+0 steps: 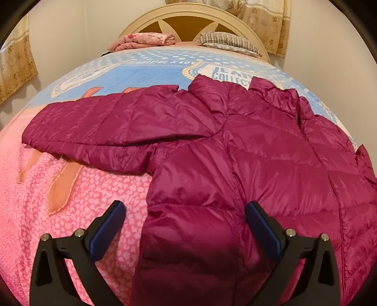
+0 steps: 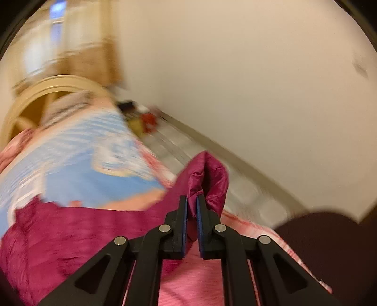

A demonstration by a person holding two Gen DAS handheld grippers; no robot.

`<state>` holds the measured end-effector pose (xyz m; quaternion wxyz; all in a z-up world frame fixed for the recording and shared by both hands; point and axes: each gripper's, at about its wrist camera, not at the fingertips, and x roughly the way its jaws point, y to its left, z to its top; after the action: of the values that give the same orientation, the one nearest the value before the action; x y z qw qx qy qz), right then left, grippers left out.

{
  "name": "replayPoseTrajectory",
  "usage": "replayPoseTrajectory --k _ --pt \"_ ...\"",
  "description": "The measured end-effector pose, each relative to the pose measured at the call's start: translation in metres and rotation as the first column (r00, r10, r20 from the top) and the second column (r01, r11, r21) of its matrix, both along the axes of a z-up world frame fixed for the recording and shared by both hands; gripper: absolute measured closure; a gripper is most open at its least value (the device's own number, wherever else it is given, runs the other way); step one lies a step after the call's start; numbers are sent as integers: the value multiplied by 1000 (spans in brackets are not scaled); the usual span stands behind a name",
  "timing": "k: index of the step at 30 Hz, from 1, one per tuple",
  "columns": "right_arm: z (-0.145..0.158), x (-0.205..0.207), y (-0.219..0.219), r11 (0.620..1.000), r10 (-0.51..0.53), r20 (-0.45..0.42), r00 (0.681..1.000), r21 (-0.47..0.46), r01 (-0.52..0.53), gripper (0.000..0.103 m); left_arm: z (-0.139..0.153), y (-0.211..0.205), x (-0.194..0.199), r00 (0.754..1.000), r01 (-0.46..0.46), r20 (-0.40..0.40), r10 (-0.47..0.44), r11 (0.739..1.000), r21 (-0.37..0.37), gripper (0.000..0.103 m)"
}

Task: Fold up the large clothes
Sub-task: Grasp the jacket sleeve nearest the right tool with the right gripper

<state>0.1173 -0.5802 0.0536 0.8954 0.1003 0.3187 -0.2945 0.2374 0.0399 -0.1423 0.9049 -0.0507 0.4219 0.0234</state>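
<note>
A magenta quilted puffer jacket (image 1: 235, 160) lies spread on the bed, one sleeve (image 1: 99, 127) stretched out to the left. My left gripper (image 1: 185, 209) is open and empty, hovering over the jacket's lower left side near its hem. In the blurred right wrist view my right gripper (image 2: 192, 200) is shut on a fold of the jacket (image 2: 207, 179) and holds it lifted above the bed. The rest of the jacket (image 2: 70, 235) hangs down to the left there.
The bed has a pink and blue blanket (image 1: 70, 193). A folded pink cloth (image 1: 143, 41) and a striped pillow (image 1: 226, 40) lie by the cream headboard (image 1: 188, 14). Floor (image 2: 200, 150) and small objects (image 2: 141, 117) lie right of the bed, by a wall.
</note>
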Motion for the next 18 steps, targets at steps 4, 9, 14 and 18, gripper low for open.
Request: replayPoseTrajectory --k 4,9,14,18 --pt "39 7 89 979 199 67 978 -50 -196 97 1 1 -7 1000 19 1 -19 1000 -2 0" --pt "48 20 201 896 442 111 890 -20 -443 100 11 4 -23 999 45 21 -46 998 31 0" --pt "14 45 310 764 632 108 767 78 -641 100 15 23 -34 997 -13 70 9 999 48 0" --pt "-37 61 356 704 674 112 730 201 -681 100 2 30 -29 999 -22 40 22 1000 4 0"
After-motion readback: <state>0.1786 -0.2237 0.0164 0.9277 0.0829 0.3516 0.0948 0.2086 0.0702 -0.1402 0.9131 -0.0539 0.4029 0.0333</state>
